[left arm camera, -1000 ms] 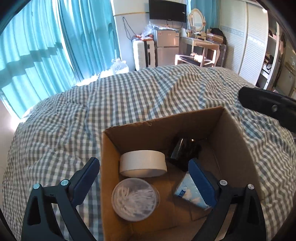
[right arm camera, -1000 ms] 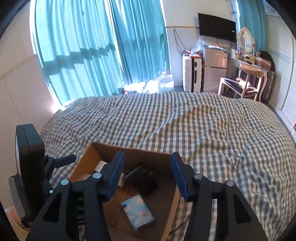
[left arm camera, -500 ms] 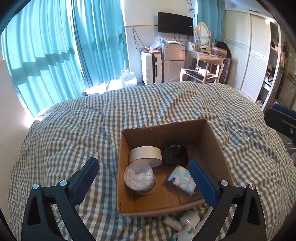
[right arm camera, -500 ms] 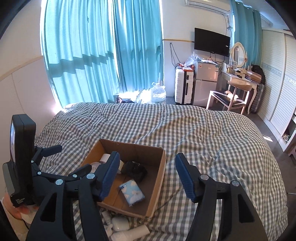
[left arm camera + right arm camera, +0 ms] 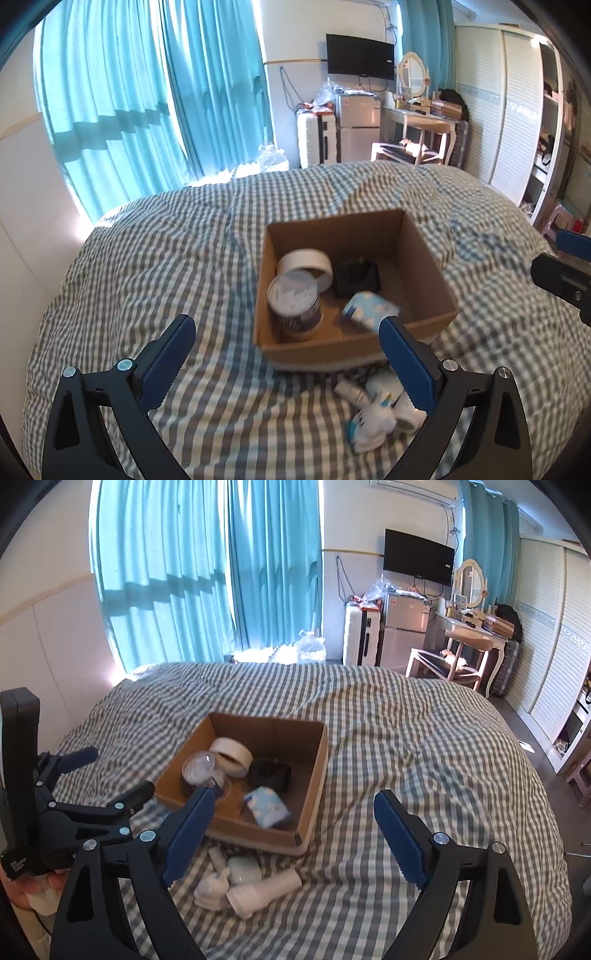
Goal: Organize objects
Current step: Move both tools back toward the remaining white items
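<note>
- Left gripper (image 5: 284, 363) hangs over the checked bed cover (image 5: 166, 258) with its jaws spread wide, nothing in them. The right gripper (image 5: 291, 834) is just as wide and just as empty.
- Cardboard box (image 5: 314, 794) sits mid-bed. Going left to right inside: a clear tub of white bits (image 5: 201, 770), a roll of white tape (image 5: 231, 757), a black thing (image 5: 269, 771) (can't make out what it is), and a blue-and-white tissue pack (image 5: 267, 806).
- Still loose: a little heap of white stuff (image 5: 243, 884) on the cover, just in front of the box's near wall. I count a small bottle (image 5: 351, 389), a white figure with blue marks (image 5: 371, 422) and a tube-like bottle (image 5: 264, 890), all touching each other.
- My worry: they're packed so tight that closing on one will probably nudge or pinch its neighbour, and the soft cover lets round ones roll.
- Also the box wall is right behind the heap, so a careless reach from this side could bump it.
- The room's far end (suitcase, fridge, desk) is well clear.
</note>
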Action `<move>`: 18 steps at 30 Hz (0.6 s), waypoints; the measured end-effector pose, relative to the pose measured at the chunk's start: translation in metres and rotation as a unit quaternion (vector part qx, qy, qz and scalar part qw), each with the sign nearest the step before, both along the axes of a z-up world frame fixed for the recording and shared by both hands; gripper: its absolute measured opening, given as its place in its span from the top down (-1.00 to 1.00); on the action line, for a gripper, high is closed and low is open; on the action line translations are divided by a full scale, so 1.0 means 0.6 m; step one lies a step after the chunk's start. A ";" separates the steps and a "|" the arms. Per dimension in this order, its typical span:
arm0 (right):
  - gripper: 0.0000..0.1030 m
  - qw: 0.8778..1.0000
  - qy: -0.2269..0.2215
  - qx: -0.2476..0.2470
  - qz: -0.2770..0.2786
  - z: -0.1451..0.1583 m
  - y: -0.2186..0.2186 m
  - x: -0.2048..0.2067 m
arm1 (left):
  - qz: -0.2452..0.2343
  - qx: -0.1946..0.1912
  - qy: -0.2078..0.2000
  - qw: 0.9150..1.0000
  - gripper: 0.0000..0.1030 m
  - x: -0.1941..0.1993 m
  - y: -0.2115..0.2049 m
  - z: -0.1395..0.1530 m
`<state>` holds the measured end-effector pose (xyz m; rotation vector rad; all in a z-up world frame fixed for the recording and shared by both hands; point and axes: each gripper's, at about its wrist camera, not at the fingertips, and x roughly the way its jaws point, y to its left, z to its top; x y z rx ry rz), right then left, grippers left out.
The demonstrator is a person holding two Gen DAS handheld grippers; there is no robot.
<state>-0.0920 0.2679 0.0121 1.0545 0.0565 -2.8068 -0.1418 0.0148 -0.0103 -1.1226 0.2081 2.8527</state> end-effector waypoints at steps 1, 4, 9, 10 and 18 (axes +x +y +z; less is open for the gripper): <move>-0.71 1.000 -0.003 0.005 -0.002 -0.011 -0.001 0.006 | 0.004 -0.001 -0.001 1.000 -0.99 0.007 -0.004 -0.011; -0.71 1.000 -0.019 0.013 -0.010 -0.049 0.000 0.015 | 0.009 0.003 -0.010 1.000 -0.99 0.020 -0.007 -0.040; -0.71 0.998 -0.053 0.008 -0.027 -0.125 0.001 0.011 | -0.001 0.000 -0.031 1.000 -0.99 0.033 0.010 -0.101; -0.71 0.998 -0.057 0.007 -0.031 -0.136 -0.001 0.009 | -0.005 -0.004 -0.036 0.999 -0.99 0.034 0.017 -0.115; -0.71 0.996 -0.087 0.003 -0.036 -0.215 -0.009 0.004 | -0.058 0.008 -0.085 0.995 -0.99 0.051 0.040 -0.203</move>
